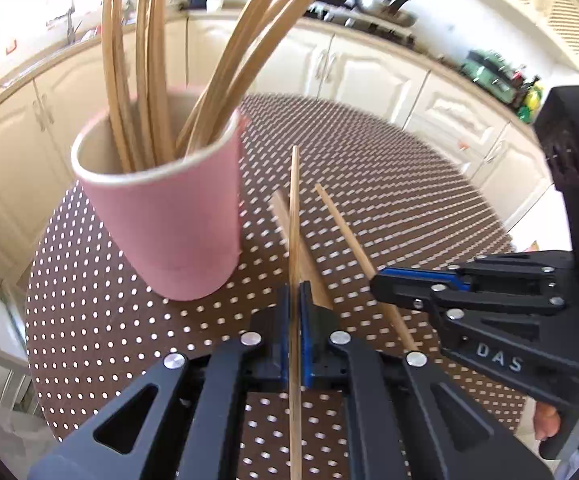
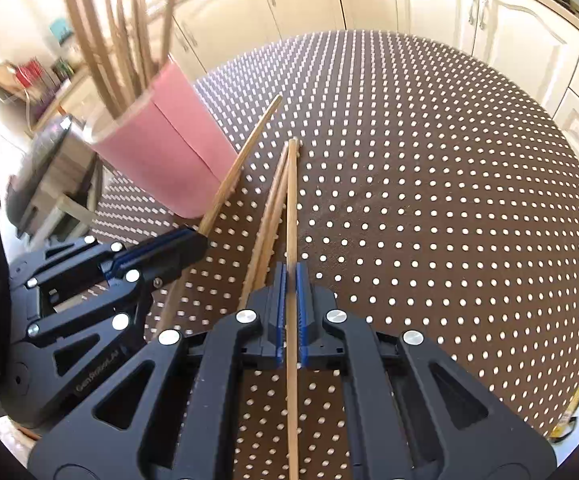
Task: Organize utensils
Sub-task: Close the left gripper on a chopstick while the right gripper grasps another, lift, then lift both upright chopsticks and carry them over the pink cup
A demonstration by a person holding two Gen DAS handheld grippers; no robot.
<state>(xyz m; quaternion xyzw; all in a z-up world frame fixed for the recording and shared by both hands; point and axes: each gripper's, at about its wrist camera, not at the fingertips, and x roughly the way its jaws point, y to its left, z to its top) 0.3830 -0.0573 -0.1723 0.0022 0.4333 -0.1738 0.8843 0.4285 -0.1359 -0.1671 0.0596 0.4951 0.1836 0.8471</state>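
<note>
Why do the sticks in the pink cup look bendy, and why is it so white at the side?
Left wrist view: the fisheye lens curves the chopsticks in the cup standing in the pink cup, and window glare whitens the top left. Right wrist view: the cup looks smeared by blur.

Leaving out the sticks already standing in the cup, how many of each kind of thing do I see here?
pink cup: 1
Grippers: 2, left gripper, right gripper
Chopsticks: 4, left-held chopstick, right-held chopstick, two lying chopsticks
Total: 7

"DAS" — right gripper [image 1: 377, 280]; left gripper [image 2: 203, 240] — perhaps "GenRobot.AI", blurred.
</note>
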